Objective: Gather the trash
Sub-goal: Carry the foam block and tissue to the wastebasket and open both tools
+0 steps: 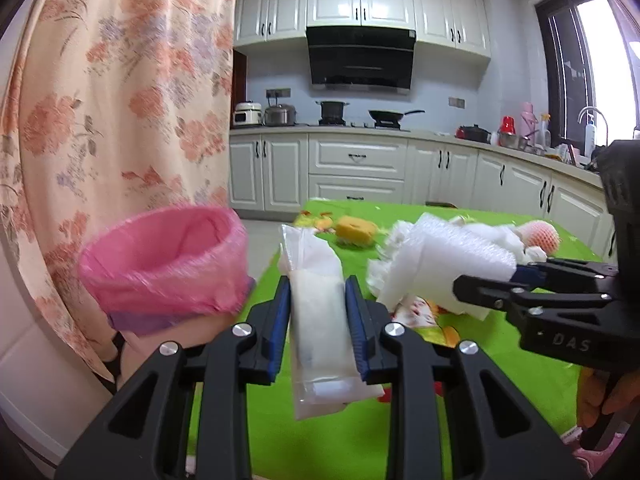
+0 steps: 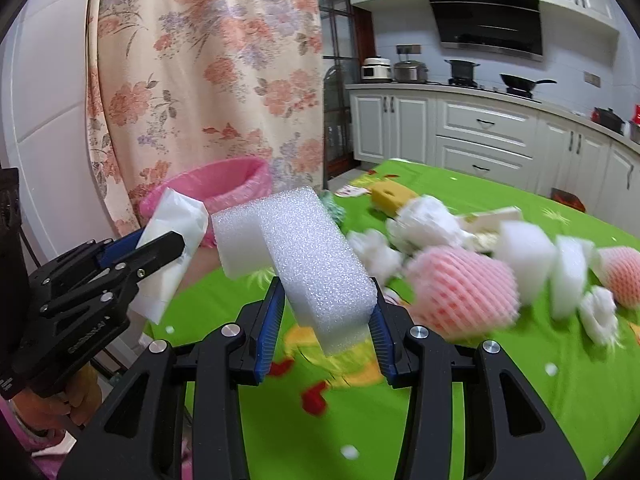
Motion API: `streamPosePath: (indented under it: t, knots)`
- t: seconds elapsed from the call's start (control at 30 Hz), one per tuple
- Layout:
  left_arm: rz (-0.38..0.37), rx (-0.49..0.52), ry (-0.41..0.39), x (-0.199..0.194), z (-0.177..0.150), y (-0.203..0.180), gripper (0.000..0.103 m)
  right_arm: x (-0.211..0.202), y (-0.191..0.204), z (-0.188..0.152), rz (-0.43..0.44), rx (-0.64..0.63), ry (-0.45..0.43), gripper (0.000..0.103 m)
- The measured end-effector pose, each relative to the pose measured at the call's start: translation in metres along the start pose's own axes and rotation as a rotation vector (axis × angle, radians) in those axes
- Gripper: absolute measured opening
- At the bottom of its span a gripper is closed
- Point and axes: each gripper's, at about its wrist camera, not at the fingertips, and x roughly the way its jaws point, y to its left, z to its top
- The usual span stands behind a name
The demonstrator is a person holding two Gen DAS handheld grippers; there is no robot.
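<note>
A: Two grippers, left wrist view: the left gripper (image 1: pixel 318 312) is clamped on one white plastic packet (image 1: pixel 318 320), lifted above the green tablecloth (image 1: pixel 360 432) beside one pink-lined bin (image 1: pixel 168 260).

B: Right wrist view: the right gripper (image 2: pixel 326 320) pinches one L-shaped white foam block (image 2: pixel 308 256); only here, two pink fruit nets (image 2: pixel 460 288) among blurred foam scraps (image 2: pixel 524 256)

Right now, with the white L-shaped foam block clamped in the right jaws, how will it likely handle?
The white L-shaped foam block looks open-celled, so probably very light and squashy. It juts well past the right gripper without sagging, so fairly stiff. Its coarse surface should resist slipping.
</note>
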Motion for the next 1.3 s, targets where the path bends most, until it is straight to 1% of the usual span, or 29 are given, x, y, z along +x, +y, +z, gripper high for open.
streamPosePath:
  t: [0.27, 0.4, 0.47, 0.63, 0.8, 0.87, 0.93, 0.97, 1.03, 1.07, 1.13, 1.2, 1.3]
  knots:
    - [0.057, -0.028, -0.015, 0.01, 0.024, 0.05, 0.027, 0.039, 0.034, 0.04, 0.075, -0.019, 0.007, 0.042]
    - [0.1, -0.055, -0.024, 0.021, 0.039, 0.086, 0.028, 0.062, 0.048, 0.064, 0.102, -0.028, 0.004, 0.042]
    - [0.132, -0.065, -0.025, 0.03, 0.046, 0.104, 0.028, 0.077, 0.054, 0.076, 0.12, -0.023, 0.013, 0.042]
    - [0.153, -0.112, 0.015, 0.059, 0.059, 0.153, 0.03, 0.117, 0.07, 0.103, 0.154, -0.013, 0.042, 0.042]
    - [0.183, -0.17, 0.049, 0.086, 0.061, 0.197, 0.033, 0.154, 0.087, 0.123, 0.165, -0.029, 0.066, 0.042]
    - [0.185, -0.193, 0.064, 0.096, 0.061, 0.21, 0.034, 0.173, 0.094, 0.13, 0.168, -0.032, 0.085, 0.042]
    - [0.186, -0.213, 0.077, 0.105, 0.061, 0.223, 0.039, 0.185, 0.099, 0.135, 0.172, -0.039, 0.088, 0.043]
    - [0.191, -0.222, 0.085, 0.109, 0.06, 0.228, 0.051, 0.19, 0.101, 0.136, 0.181, -0.044, 0.09, 0.044]
    - [0.216, -0.24, 0.078, 0.11, 0.059, 0.236, 0.065, 0.198, 0.104, 0.14, 0.205, -0.053, 0.092, 0.061]
    - [0.232, -0.249, 0.073, 0.109, 0.058, 0.239, 0.07, 0.197, 0.103, 0.14, 0.208, -0.053, 0.083, 0.072]
    - [0.249, -0.256, 0.072, 0.107, 0.055, 0.241, 0.072, 0.194, 0.097, 0.139, 0.221, -0.047, 0.064, 0.072]
    - [0.265, -0.245, 0.068, 0.102, 0.054, 0.237, 0.073, 0.189, 0.087, 0.136, 0.222, -0.03, 0.066, 0.072]
    - [0.275, -0.209, 0.047, 0.095, 0.052, 0.218, 0.077, 0.174, 0.068, 0.13, 0.215, -0.004, 0.037, 0.072]
